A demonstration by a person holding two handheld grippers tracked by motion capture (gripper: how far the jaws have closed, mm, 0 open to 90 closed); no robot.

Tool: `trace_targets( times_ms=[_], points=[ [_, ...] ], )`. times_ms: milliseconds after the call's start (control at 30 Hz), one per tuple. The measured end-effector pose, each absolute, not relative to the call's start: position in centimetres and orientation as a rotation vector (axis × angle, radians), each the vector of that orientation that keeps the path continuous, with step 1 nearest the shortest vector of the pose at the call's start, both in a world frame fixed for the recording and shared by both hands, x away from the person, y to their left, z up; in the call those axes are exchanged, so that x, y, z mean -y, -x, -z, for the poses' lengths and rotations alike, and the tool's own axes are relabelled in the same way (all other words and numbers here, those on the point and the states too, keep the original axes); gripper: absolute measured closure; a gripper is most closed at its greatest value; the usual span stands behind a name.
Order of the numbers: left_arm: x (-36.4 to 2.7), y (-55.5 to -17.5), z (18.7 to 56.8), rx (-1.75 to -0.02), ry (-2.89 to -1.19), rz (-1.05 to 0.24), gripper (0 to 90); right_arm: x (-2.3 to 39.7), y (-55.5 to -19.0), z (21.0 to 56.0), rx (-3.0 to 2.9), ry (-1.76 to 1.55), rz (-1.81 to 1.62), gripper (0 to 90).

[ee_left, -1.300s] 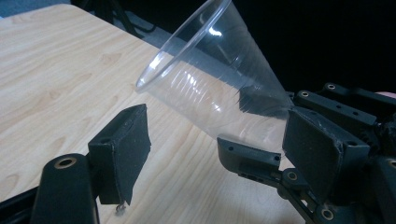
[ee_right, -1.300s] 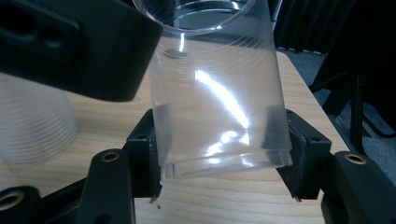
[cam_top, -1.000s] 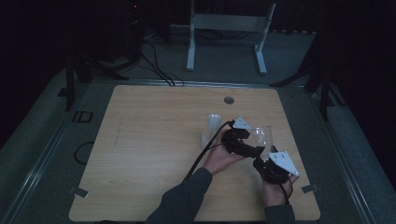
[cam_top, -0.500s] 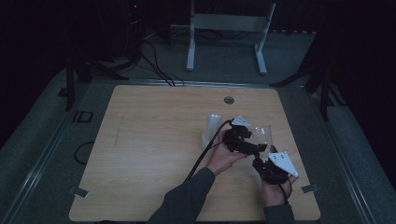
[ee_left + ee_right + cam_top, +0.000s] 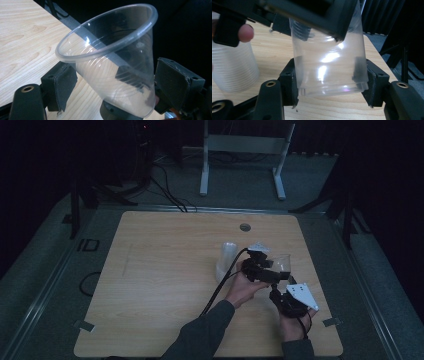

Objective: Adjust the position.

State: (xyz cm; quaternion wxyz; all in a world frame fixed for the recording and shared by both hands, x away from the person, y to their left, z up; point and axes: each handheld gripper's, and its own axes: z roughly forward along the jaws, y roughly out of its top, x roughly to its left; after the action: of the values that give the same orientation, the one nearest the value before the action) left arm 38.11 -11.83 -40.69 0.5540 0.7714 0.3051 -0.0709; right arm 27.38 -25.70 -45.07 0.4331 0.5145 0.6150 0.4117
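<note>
A clear plastic cup (image 5: pixel 329 58) is seen held above the right, near part of the wooden table (image 5: pixel 150 280), its base clamped between the pads of the right gripper (image 5: pixel 329 86), which is closed on it from both sides. The cup is thin-walled and see-through, with bright glints on its side, a stepped foot ring at the bottom and a rolled rim at the mouth. In the left gripper view the cup (image 5: pixel 112 65) is shown tilted, its wide mouth turned up and toward the left, faint ribs ringing the wall. The left gripper (image 5: pixel 120 87) is set about the cup with its jaws spread wide; they have just been opening, and the pads are seen standing off the wall on either side, the cup between them but not pinched. A stack of ribbed, cloudy cups (image 5: pixel 233 67) is seen just to the left, upright on the table.
</note>
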Motion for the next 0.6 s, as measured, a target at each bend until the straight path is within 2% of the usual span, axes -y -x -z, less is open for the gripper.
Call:
trace_targets(
  times_ms=[600],
  points=[
    [11.87, -38.39, 40.71, -0.756, -1.771, 0.196, 23.6, 25.64, -27.43, 45.21, -1.549, -1.274, -1.031, 41.0]
  ],
)
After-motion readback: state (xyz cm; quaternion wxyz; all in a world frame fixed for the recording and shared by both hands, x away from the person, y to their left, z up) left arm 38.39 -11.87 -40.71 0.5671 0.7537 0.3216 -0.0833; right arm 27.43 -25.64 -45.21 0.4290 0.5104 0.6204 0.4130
